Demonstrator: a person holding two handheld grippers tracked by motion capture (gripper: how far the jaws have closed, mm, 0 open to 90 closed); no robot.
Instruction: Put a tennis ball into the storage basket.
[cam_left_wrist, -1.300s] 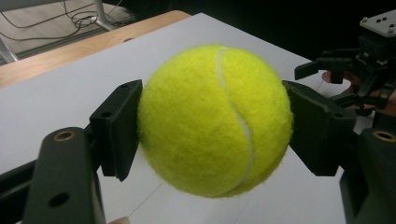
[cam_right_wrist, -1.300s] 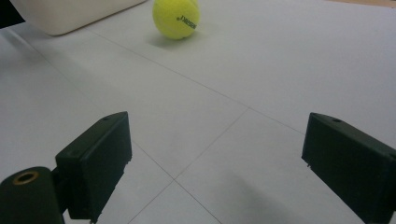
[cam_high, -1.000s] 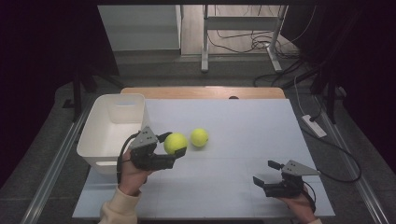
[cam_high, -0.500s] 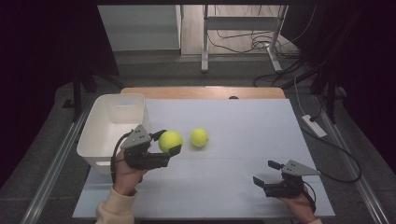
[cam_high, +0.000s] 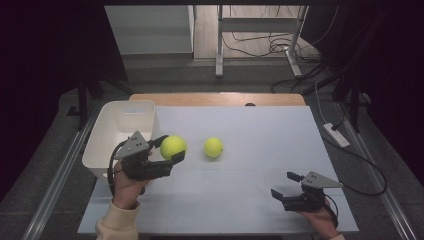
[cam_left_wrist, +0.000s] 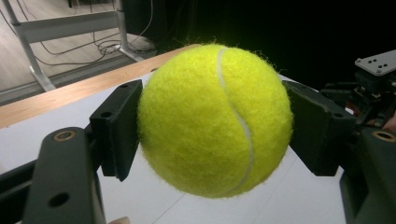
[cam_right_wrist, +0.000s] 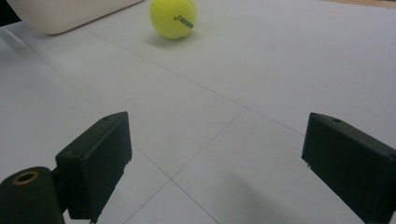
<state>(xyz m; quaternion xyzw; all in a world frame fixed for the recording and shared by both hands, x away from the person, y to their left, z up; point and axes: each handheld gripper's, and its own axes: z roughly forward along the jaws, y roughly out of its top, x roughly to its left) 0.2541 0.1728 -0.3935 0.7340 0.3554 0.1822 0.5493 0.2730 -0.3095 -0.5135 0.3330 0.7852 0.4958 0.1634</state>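
Beside the white bin (cam_high: 122, 125), the left gripper (cam_high: 172, 149) is raised off the table (cam_high: 260, 200), clamping a tennis ball (cam_high: 173, 147), a second ball (cam_high: 213, 147) lies mid-table, and the right gripper (cam_high: 287, 186) rests low, jaws wide apart, empty.

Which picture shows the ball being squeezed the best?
The left gripper view: the held ball is close up, pinched between both jaws. The high view shows it small in the left gripper, beside the white bin.

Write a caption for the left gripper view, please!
Left claw squeezing a fuzzy yellow tennis ball.
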